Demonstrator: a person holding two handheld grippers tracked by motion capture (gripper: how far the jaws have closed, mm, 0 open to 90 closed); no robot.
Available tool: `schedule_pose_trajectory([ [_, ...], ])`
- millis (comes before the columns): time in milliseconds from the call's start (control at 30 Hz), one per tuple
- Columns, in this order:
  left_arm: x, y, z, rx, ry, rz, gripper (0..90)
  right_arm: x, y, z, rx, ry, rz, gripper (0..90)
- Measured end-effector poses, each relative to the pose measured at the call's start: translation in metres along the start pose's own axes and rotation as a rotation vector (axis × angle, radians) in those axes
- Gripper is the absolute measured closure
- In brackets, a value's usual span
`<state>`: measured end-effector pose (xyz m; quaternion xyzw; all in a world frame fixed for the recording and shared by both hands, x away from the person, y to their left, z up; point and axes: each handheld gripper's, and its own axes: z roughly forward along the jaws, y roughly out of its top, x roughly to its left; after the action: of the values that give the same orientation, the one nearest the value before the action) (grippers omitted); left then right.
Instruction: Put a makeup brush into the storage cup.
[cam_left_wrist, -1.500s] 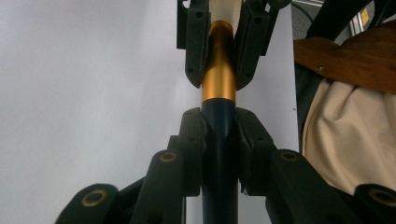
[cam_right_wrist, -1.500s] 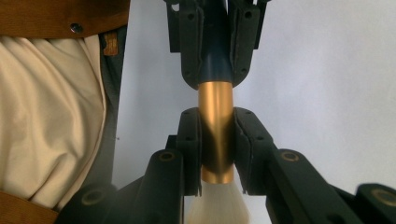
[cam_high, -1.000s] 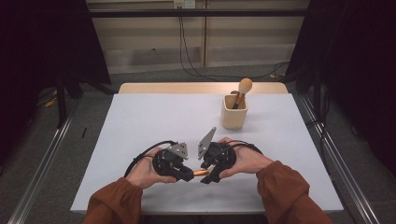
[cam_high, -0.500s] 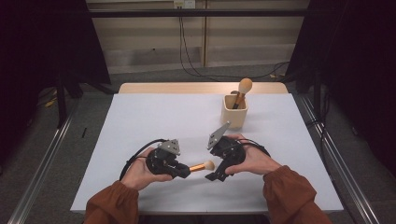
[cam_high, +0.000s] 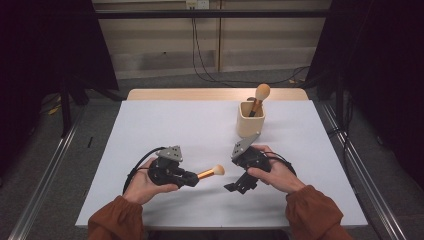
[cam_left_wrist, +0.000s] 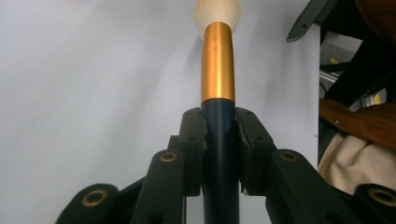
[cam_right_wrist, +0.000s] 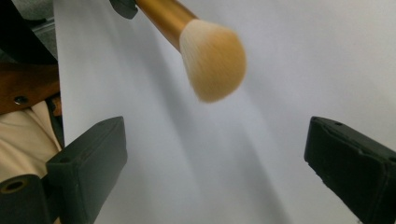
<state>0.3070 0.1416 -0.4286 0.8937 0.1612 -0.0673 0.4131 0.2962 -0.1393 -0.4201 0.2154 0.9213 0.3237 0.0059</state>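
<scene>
Since 0.5 s ago the two hands have drawn farther apart; the right gripper has let go and backed off toward the right. The left gripper now carries the makeup brush alone, jaws pinched on its dark handle, gold ferrule and pale bristle head pointing right, above the white table. Right gripper jaws stand spread wide and empty; in the right gripper view the bristle head hangs between and beyond them, slightly blurred. A second brush stands tilted in the beige cup toward the table's far right, just beyond the right hand.
</scene>
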Motion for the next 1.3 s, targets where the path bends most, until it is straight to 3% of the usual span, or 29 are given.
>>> schedule_pose_trajectory([
  [200,0.002,-0.008,-0.002,-0.050,0.004,-0.027,74.5,0.001,-0.011,0.003,-0.037,-0.004,0.025,8.0],
  [333,0.002,-0.010,-0.006,-0.093,0.013,-0.035,74.5,0.002,-0.019,0.000,-0.083,-0.019,0.028,8.0],
  [400,0.002,-0.012,-0.007,-0.107,0.013,-0.037,74.5,0.003,-0.022,-0.002,-0.115,-0.003,0.040,7.6],
  [533,0.001,-0.015,-0.007,-0.152,0.013,-0.046,74.5,0.005,-0.028,-0.006,-0.182,-0.020,0.023,6.1],
  [733,-0.001,-0.017,-0.008,-0.200,0.033,-0.048,74.5,0.010,-0.038,-0.007,-0.250,-0.071,0.020,4.2],
  [967,-0.004,-0.017,-0.010,-0.262,0.048,-0.041,74.5,0.012,-0.047,-0.007,-0.291,-0.062,0.041,3.2],
  [1100,-0.004,-0.019,-0.009,-0.317,0.045,-0.053,74.4,0.015,-0.050,-0.007,-0.329,-0.114,0.059,1.9],
  [1300,-0.005,-0.020,-0.013,-0.359,0.069,-0.037,74.4,0.015,-0.053,-0.009,-0.391,-0.096,0.077,2.7],
])
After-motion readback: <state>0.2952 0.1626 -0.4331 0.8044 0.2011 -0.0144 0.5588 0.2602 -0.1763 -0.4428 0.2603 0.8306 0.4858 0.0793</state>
